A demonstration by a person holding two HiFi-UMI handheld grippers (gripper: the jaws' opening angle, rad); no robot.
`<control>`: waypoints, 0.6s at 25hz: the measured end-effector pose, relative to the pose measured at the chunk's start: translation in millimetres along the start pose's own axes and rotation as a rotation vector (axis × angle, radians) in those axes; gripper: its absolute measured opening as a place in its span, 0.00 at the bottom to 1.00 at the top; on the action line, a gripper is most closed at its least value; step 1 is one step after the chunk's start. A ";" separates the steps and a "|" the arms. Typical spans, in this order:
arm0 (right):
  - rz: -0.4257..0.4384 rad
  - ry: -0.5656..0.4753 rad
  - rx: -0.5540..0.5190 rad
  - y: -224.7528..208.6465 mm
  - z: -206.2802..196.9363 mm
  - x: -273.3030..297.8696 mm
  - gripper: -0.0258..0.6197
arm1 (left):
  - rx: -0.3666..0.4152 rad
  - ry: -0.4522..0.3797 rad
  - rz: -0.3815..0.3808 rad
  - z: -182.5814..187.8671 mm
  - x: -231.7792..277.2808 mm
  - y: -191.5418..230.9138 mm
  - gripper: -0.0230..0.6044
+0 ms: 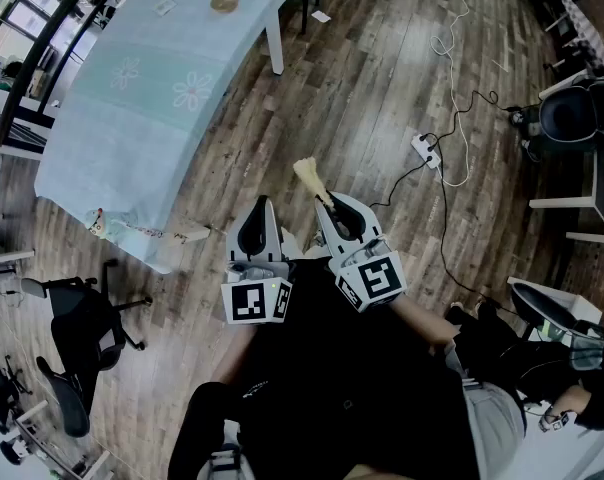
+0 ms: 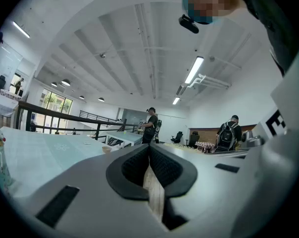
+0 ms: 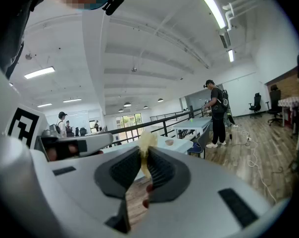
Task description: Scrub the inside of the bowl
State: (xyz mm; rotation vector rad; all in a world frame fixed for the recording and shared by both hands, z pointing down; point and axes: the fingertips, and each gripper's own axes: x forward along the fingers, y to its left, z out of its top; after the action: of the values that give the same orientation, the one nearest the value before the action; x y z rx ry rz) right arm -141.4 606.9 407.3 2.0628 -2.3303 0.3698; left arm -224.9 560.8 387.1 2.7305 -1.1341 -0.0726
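Left gripper (image 1: 261, 208) close to body: jaws together, nothing between. Right gripper (image 1: 332, 211) just beside it, jaws clamped on pale brush (image 1: 308, 175). Bowl (image 1: 225, 3) far off on table (image 1: 122, 133), well apart from both. Risk: unsteadied bowl could slide under scrubbing; brush could twist in grip.

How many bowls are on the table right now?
1: a bowl near the far end of the table. No other shows; small items at its near edge are unclear.
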 end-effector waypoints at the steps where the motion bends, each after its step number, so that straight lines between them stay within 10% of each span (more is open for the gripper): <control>1: 0.002 0.001 -0.004 -0.9 -1.2 -2.3 0.11 | 0.002 0.000 0.001 -0.7 0.3 -1.7 0.06; 15: -0.009 0.006 -0.005 -19.0 -5.4 -14.1 0.11 | -0.005 0.015 -0.011 -13.9 6.6 -24.4 0.06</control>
State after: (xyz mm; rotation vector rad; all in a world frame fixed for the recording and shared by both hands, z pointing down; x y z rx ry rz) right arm -121.7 619.6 413.5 2.0658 -2.3158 0.3693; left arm -201.7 575.1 396.3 2.7281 -1.1141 -0.0570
